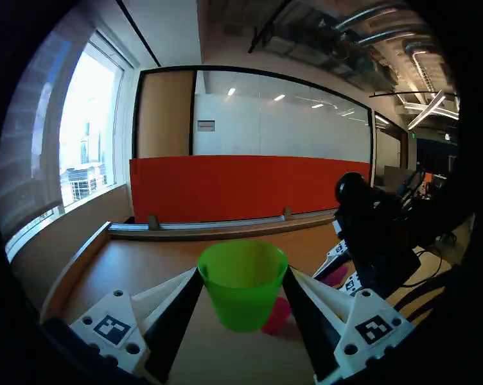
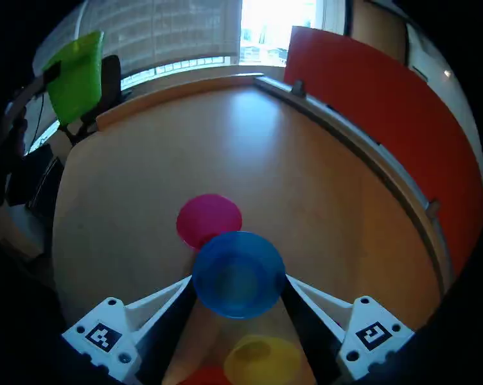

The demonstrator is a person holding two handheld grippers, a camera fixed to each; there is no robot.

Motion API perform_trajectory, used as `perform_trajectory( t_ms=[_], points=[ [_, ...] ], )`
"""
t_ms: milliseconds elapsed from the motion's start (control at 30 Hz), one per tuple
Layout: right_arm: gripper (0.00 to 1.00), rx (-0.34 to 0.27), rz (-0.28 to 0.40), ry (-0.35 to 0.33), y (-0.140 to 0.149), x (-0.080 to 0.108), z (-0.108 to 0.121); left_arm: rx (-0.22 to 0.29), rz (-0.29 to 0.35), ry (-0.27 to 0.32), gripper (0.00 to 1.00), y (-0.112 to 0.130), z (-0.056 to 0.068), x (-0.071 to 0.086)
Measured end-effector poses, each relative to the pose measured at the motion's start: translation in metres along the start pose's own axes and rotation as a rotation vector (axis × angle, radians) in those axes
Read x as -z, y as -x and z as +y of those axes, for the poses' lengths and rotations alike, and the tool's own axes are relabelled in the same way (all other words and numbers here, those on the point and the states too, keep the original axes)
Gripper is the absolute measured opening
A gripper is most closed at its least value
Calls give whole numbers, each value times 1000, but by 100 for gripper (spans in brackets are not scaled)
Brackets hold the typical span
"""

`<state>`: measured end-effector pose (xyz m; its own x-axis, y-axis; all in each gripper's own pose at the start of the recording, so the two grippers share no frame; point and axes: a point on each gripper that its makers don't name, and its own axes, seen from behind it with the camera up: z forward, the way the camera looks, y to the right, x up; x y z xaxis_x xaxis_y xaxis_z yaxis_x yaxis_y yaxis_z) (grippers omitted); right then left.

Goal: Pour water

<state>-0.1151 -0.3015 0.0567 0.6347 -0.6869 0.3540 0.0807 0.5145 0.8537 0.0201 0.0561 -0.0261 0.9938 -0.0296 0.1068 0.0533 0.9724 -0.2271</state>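
Note:
My left gripper [image 1: 241,276] is shut on a translucent green cup [image 1: 243,292], held upright above the wooden table [image 1: 145,269]. A pink cup [image 1: 277,316] stands just behind it on the table. My right gripper [image 2: 238,279] points down at the table and is shut on a blue cup [image 2: 238,274], seen from above, its rim overlapping the pink cup [image 2: 208,220]. The green cup [image 2: 78,74] shows far off at the upper left of the right gripper view. I see no water in any cup.
A yellow cup [image 2: 262,359] and a red object [image 2: 206,375] lie below the blue cup. The other gripper's black body [image 1: 373,244] is at the right. An orange partition [image 1: 241,186] with a metal rail [image 1: 222,224] bounds the table's far side; windows [image 1: 87,147] are at the left.

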Motion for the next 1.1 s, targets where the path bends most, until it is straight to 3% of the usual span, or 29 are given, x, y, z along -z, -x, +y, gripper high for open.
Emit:
perform_trajectory(
  t_ms=[400, 767, 1100],
  points=[
    [91, -59, 179, 52, -27, 41, 5, -17, 11, 15, 85, -16, 6, -5],
    [91, -114, 357, 124, -51, 114, 13, -42, 20, 50, 85, -33, 19, -10],
    [91, -149, 475, 213, -58, 172, 24, -62, 33, 94, 85, -49, 38, -17]
  ],
)
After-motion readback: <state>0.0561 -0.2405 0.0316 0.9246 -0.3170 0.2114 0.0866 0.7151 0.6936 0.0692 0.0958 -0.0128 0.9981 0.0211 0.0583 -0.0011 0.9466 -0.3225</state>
